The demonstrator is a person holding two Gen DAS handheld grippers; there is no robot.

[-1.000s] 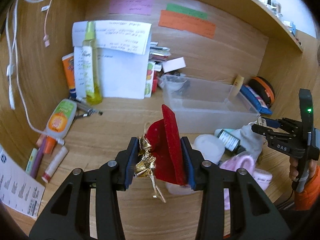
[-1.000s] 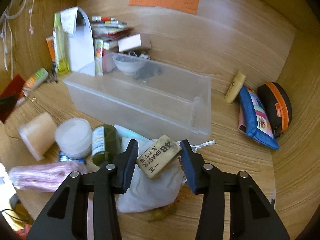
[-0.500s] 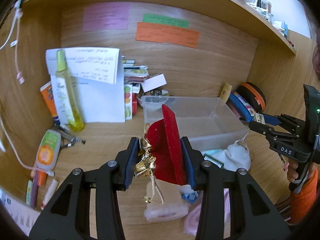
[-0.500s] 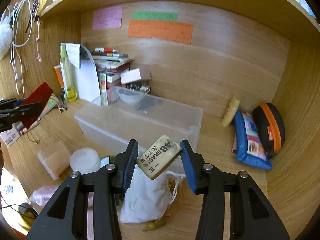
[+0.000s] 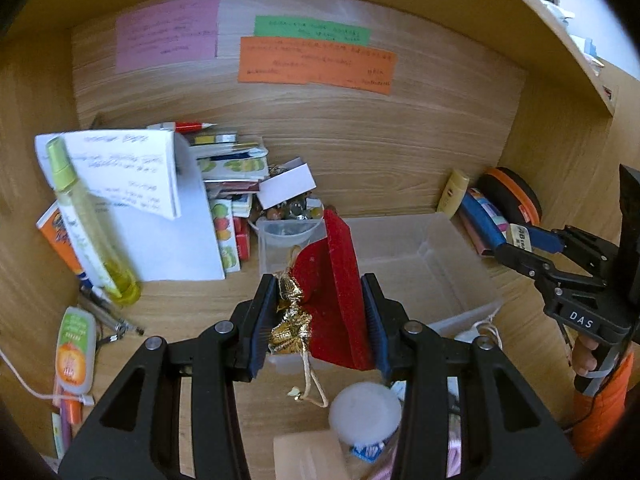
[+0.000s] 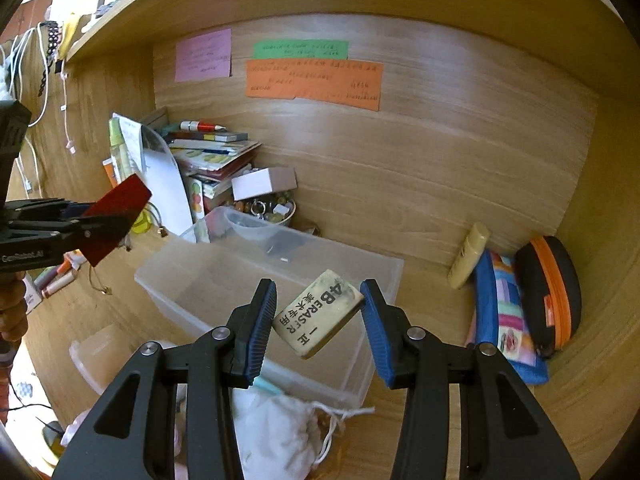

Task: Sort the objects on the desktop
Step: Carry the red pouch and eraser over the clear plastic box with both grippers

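Observation:
My left gripper [image 5: 318, 320] is shut on a red card with a gold tassel [image 5: 334, 300], held above the near edge of the clear plastic bin [image 5: 452, 276]. The card also shows at the left of the right wrist view [image 6: 116, 218]. My right gripper [image 6: 318, 314] is shut on a beige 4B eraser [image 6: 318, 314], held tilted above the bin [image 6: 200, 292]. In the left wrist view the right gripper [image 5: 524, 242] with the eraser [image 5: 520, 236] is at the right, over the bin's right end. The bin looks empty inside.
A paper pad, spray bottle [image 5: 90, 224], book stack and bowl of trinkets [image 6: 268, 210] stand at the back left. A blue pouch [image 6: 504, 316], black-orange case [image 6: 554, 296] and small tube are at the right. A white drawstring bag [image 6: 276, 436], jar [image 5: 364, 416] and pink items lie in front.
Both grippers have risen and moved forward towards the bin, each keeping its object. The bin now lies directly beneath them and the front clutter has dropped low in view.

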